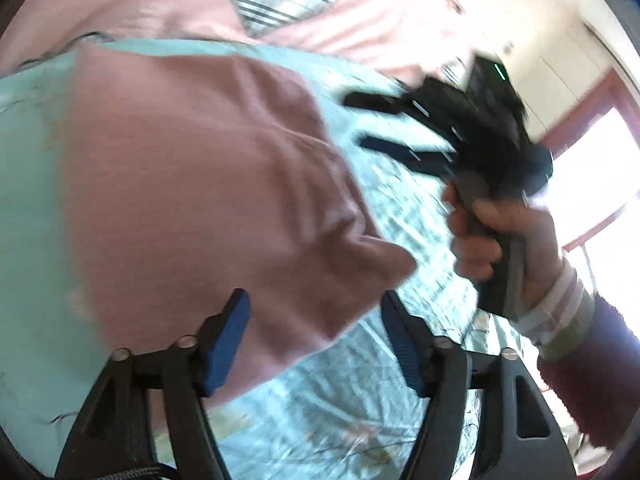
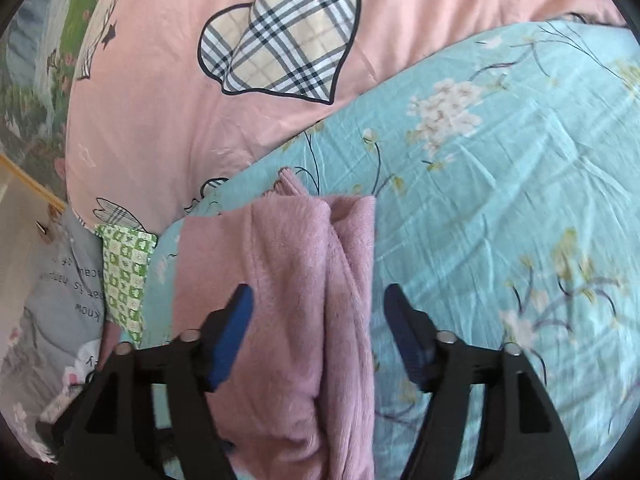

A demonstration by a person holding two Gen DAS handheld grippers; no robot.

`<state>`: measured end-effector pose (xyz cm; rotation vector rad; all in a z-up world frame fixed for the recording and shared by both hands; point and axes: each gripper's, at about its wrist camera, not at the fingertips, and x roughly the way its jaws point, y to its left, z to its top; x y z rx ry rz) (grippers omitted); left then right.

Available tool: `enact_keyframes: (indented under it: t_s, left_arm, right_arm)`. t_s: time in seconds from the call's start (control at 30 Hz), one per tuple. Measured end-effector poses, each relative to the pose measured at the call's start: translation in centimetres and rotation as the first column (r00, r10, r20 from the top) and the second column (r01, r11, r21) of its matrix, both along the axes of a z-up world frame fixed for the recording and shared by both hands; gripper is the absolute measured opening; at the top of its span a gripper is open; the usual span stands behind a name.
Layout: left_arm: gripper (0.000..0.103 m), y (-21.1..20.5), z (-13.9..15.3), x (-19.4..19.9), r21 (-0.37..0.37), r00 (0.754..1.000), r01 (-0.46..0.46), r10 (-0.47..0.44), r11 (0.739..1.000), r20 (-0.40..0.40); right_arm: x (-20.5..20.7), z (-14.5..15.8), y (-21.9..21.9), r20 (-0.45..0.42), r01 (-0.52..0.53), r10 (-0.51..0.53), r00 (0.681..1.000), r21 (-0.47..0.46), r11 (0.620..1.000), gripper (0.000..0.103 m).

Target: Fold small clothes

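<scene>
Both grippers' fingers [image 2: 236, 332] wide apart, empty.

pink garment [image 2: 288, 280], teal floral sheet [image 2: 500, 200]

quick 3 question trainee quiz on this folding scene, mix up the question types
1. True or false: the left hand-held gripper is clamped on the pink fleece garment.
2. The garment lies on: A) a wooden table B) a light blue floral sheet C) a tiled floor
3. Fill in: the pink quilt bears a plaid ____ patch.

Key
1. False: its jaws stand open, as do those of the right hand-held gripper.
2. B
3. heart
</scene>
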<state>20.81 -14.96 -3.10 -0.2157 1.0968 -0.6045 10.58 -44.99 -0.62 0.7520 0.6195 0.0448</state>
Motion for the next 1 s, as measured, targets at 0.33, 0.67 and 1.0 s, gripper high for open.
enact_keyframes:
  t_s: [0.33,0.67,1.0]
  left_arm:
    - [0.083,11.2,-1.5,4.8,-0.025,0.940,-0.317,0.311,0.948,-0.139]
    - [0.083,10.5,-5.5,9.9,-0.112,0.919,-0.333,0.295,0.936,-0.262]
    - [0.054,8.9,-7.4,11.2,-0.175,0.937,-0.298,0.253,0.938,-0.239]
  right_arm:
    - [0.5,-1.5,2.3,-0.054,-0.075,0.074,0.996,-0.017,0.997,0.081]
    - [4.1,-3.5,1.9,-0.088,-0.158,0.158,0.984,0.002,0.987,0.081]
    - [5.2,-5.4,2.4,-0.085,-0.203,0.211,0.974,0.091,0.975,0.035]
